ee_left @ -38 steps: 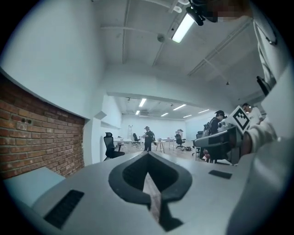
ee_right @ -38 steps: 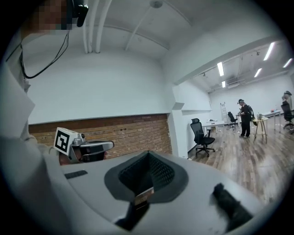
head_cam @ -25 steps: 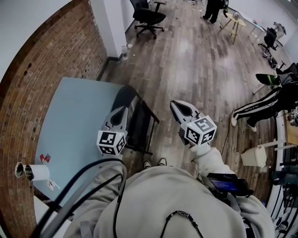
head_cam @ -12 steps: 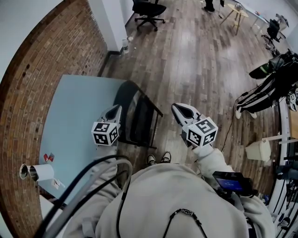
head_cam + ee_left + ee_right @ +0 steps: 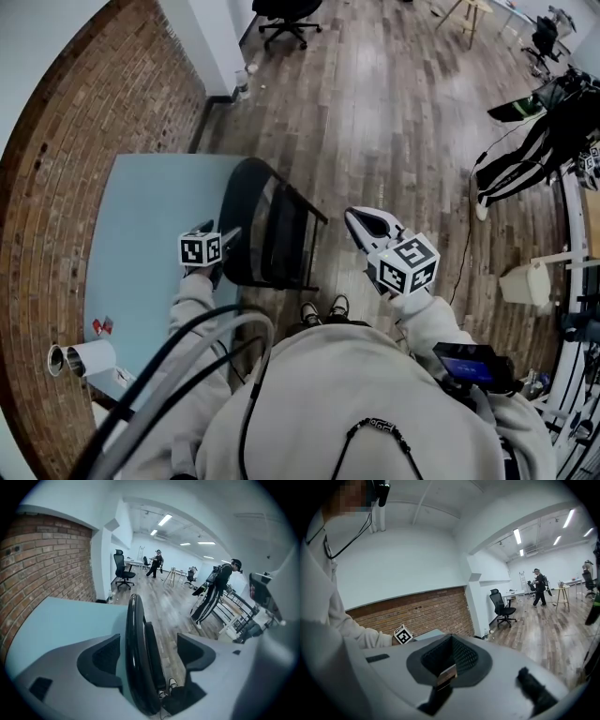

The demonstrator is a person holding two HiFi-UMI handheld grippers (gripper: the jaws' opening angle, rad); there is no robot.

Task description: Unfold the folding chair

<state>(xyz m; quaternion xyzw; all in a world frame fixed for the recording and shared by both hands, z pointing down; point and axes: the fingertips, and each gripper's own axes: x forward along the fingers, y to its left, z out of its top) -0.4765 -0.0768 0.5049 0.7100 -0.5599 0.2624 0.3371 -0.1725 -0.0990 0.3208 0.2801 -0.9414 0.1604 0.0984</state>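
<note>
1. Our left gripper (image 5: pixel 149 648) has its jaws spread wide; they have just been opening, and the curved black top edge of the folding chair (image 5: pixel 281 239) stands between them, with the pads not pressing on it.
2. Our right gripper (image 5: pixel 356 218) has its jaws clenched together on nothing, held above the wooden floor (image 5: pixel 394 122) to the right of the chair.
3. The chair stands folded flat and upright on the floor, just beside the right edge of the pale blue table (image 5: pixel 141 234).
4. A brick wall (image 5: pixel 56 169) runs along the table's left side.
</note>
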